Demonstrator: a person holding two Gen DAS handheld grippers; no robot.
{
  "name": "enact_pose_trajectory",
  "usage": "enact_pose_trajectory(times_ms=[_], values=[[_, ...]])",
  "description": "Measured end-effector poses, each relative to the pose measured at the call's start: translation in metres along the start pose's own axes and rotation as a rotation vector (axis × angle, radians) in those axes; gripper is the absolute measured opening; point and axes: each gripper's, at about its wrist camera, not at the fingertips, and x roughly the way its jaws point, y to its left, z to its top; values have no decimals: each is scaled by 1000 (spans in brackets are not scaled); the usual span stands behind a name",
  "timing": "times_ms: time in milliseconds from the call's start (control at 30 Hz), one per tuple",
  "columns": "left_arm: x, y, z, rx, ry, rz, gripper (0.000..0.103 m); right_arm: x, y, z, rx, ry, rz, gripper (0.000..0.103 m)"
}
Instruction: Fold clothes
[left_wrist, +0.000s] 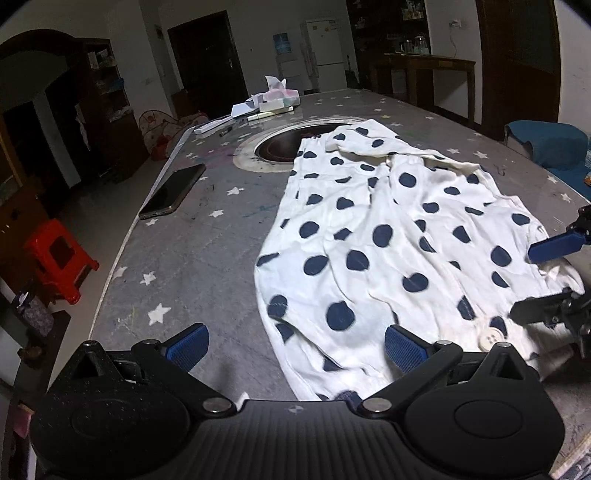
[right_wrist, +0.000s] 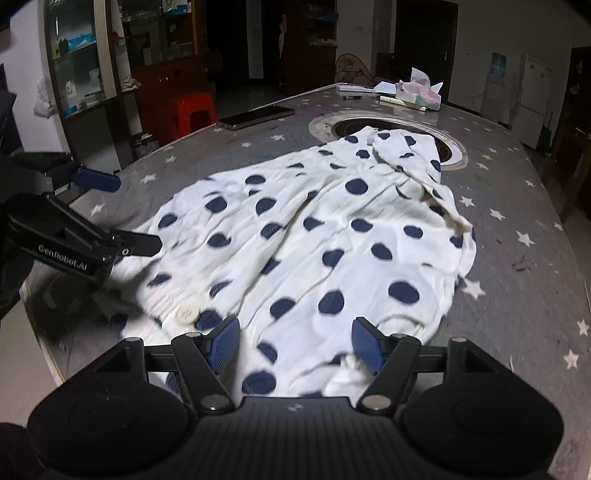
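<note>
A white cloth garment with big dark blue dots lies spread and wrinkled on the grey bench with white stars. Its far end reaches over the round metal-rimmed hole in the bench. Its near end hangs toward the near edge, under both tools.

The left gripper has its jaws wide apart. One blue pad is over bare bench and the other is over the garment's near left edge. Nothing is held between them. The right gripper also has its jaws apart, over the near end of the garment. They do not pinch the cloth.

Only the left wrist view shows the blue cushioned seat past the right edge of the bench. It also shows a lot of bare bench left of the garment, with the dark flat phone well apart from the cloth. Only the right wrist view shows the glass-door cabinet and a wide bare strip of bench to the right of the garment. Both views show the red plastic stool on the floor and the tissue box with papers at the far edge.

A big white button sits on the near end of the garment, between the two tools.
</note>
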Motion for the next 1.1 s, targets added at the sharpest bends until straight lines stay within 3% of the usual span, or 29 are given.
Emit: enact_pose_trajectory(times_ms=[633, 1100], values=[[-23, -16, -20, -7, -21, -25, 103, -23, 17, -24, 0, -7, -33, 70], [-39, -25, -33, 0, -46, -10, 103, -43, 32, -31, -2, -65, -43, 70]])
